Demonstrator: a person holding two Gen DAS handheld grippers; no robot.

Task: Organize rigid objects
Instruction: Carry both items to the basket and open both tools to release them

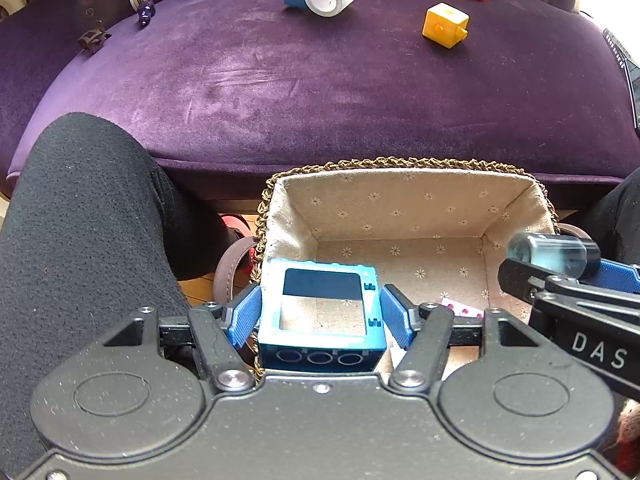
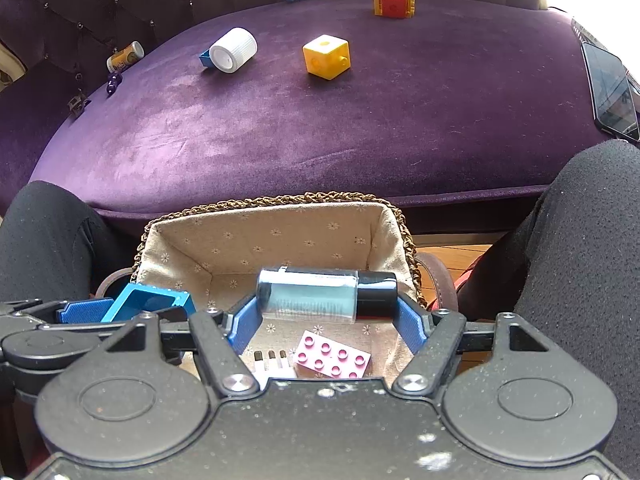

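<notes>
Both claws hang over the lined basket (image 2: 276, 232) that sits low in each frame between the person's knees, so each load has only to go straight down. The left gripper (image 1: 320, 312) stands about half open with its blue pads clamped on the sides of a blue window-frame block (image 1: 322, 312); the block's open face looks up at the camera, its long axis running across the frame from pad to pad. The right gripper (image 2: 326, 320) is likewise about half spread, holding a clear vial with a black cap (image 2: 326, 294) crosswise, cap toward the right edge. A pink studded brick (image 2: 332, 360) already lies on the basket floor directly beneath the vial. A white cylinder (image 2: 234, 50) and a yellow cube (image 2: 326, 57) wait on the purple cushion (image 2: 360, 128) in the upper part.
</notes>
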